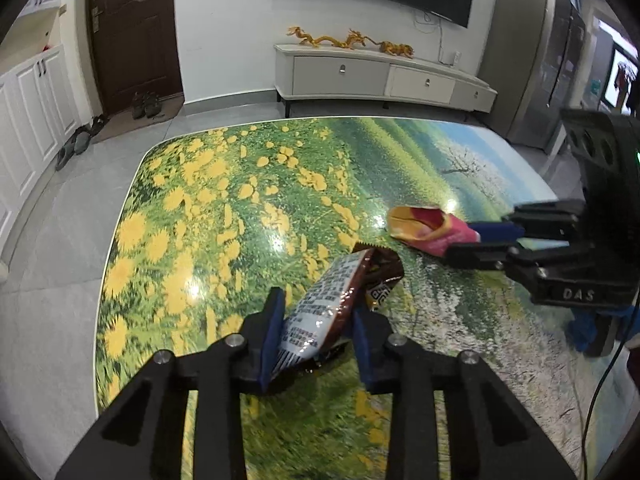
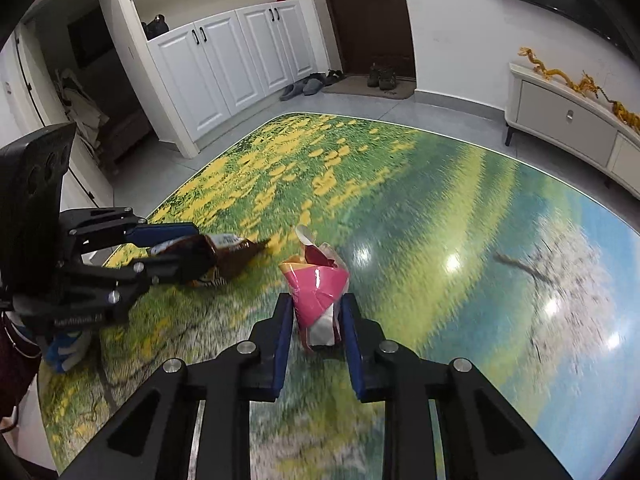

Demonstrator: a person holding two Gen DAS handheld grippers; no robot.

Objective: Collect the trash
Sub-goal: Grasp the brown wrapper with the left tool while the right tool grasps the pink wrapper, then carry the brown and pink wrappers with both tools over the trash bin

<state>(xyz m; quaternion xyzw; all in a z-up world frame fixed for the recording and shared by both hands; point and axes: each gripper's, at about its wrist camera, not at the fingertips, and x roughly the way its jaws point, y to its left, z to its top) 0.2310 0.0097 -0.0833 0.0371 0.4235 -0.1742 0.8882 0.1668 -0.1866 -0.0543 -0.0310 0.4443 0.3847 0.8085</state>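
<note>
Left wrist view: glossy tabletop printed with a meadow of yellow flowers, green grass and a white-blossom tree [image 1: 208,208]. Near centre, a crumpled foil snack wrapper, brown with a silvery-white panel of small black print [image 1: 320,312], lies between the blue-padded fingers of the left gripper [image 1: 318,308]. Left pad touches the printed panel; the right pad sits at the brown edge, where contact cannot be told for certain. Jaws narrow, closed about the wrapper. A barcode patch shows on the brown side, and the far end is a serrated, torn seam.

Right of it and farther off, a crumpled pink and yellow snack wrapper [image 1: 428,230] rests on the tabletop with its open mouth facing left, its right end taken between the fingers of the right gripper [image 1: 476,240].

Right wrist view: the pink wrapper [image 2: 318,296] stands between the two blue pads [image 2: 284,320], jaws narrow and pressing its sides. Pink face, white lower panel, yellow rim, dark red lining, and a torn flap at the far top. At left, the left gripper [image 2: 188,252] holds the brown wrapper [image 2: 228,256] low over the tabletop [image 2: 460,208].

Far background: white low cabinet with golden dragon figures [image 1: 348,40], dark brown door [image 1: 132,28].
</note>
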